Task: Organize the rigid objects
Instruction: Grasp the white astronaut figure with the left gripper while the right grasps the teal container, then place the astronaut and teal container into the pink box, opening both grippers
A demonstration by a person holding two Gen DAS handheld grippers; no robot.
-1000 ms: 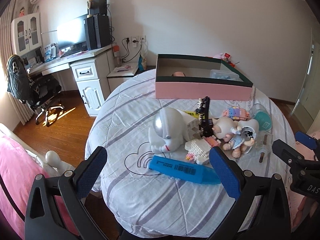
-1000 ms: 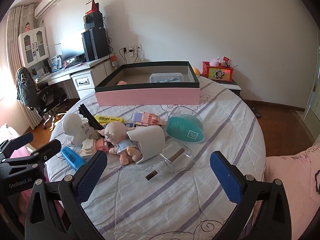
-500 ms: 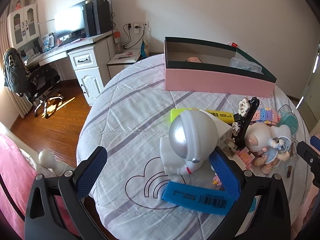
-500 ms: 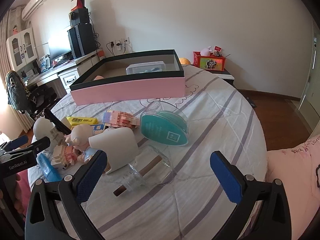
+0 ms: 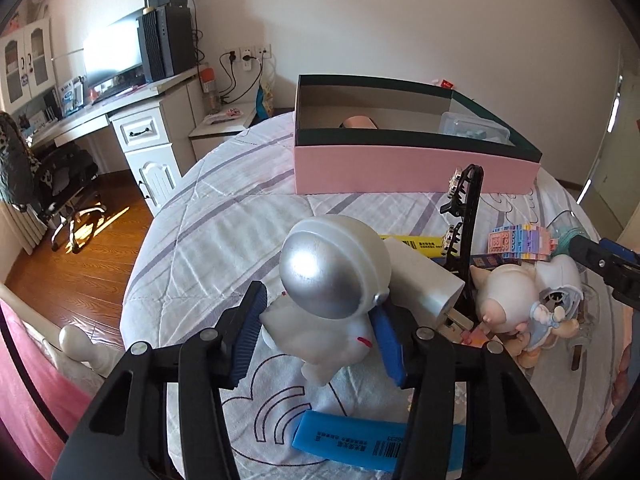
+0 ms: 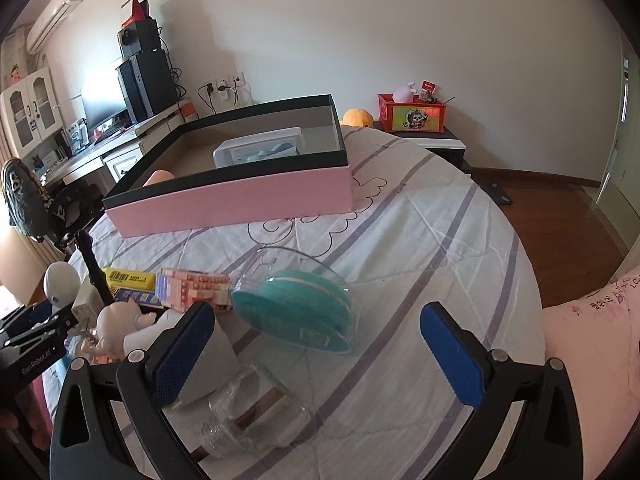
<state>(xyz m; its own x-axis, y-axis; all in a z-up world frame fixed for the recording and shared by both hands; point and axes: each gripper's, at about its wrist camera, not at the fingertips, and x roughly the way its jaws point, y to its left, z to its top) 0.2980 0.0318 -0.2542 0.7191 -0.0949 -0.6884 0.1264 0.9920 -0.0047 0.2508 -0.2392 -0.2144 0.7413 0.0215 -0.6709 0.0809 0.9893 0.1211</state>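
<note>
Left wrist view: the left gripper (image 5: 316, 332) has just been closing around the white astronaut figurine with silver visor (image 5: 332, 292), standing upright on the striped bedspread (image 5: 224, 236), pads at its sides. Right wrist view: the right gripper (image 6: 316, 354) gapes empty, with the clear round case holding teal discs (image 6: 300, 312) straight ahead, the pink-sided open box (image 6: 240, 196) beyond.

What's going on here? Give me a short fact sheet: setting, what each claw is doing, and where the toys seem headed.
setting: round quilted bed strewn with toys
left claw: jaws have just been closing, pads now on either side of the astronaut figure, apparently gripping it
right claw: open, empty, above the clear jar and teal case
likely destination: pink box, open on top, already holding a clear container
loose nearby: doll, blue bar
</note>
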